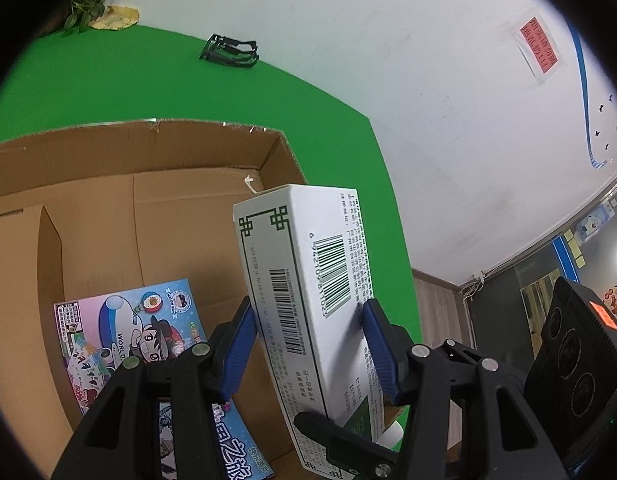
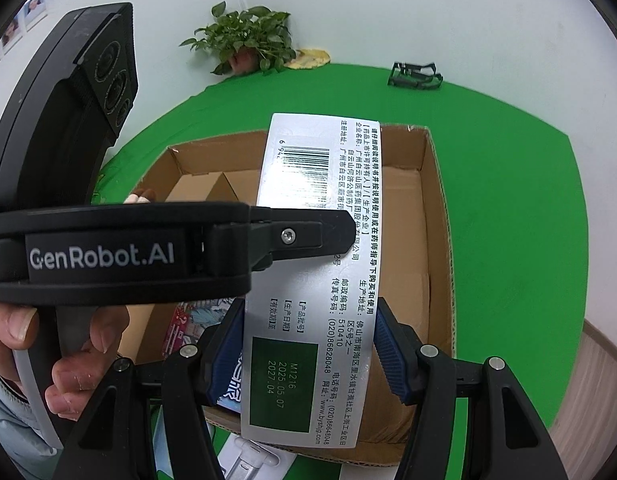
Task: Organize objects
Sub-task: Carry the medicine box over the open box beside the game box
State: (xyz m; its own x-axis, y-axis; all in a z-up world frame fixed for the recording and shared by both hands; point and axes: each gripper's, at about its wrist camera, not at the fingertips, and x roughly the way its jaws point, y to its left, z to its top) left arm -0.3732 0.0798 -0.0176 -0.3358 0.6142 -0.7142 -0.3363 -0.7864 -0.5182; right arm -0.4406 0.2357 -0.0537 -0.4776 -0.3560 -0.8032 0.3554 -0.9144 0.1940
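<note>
Both pairs of jaws bracket the same white medicine box (image 1: pixel 308 292), which hangs in the air over an open cardboard box (image 1: pixel 108 184). In the left wrist view the left gripper (image 1: pixel 308 336) has its blue pads (image 1: pixel 240 336) pressed against the two narrow sides of the carton, so it is pinching it. Its long axis runs straight ahead from the jaws, tilted a little upward and away.

In the right wrist view the right gripper (image 2: pixel 308 344) has its pads (image 2: pixel 388 348) on either side of the carton's near end. The right-hand pad seems to touch the edge, the left-hand one sits just beside it with a possible sliver of gap, so I cannot tell whether this gripper is clamped or only closing. The left gripper's finger crosses the carton further ahead, beyond the right jaws.

Ahead of and below both jaws lies the cardboard box, with a colourful picture book (image 1: pixel 140 340) lying against its inner wall. The carton's long axis runs roughly along the box's length, so lowering it inside looks feasible. Judging by the grip, the left hand has the firmer hold for that move.
</note>
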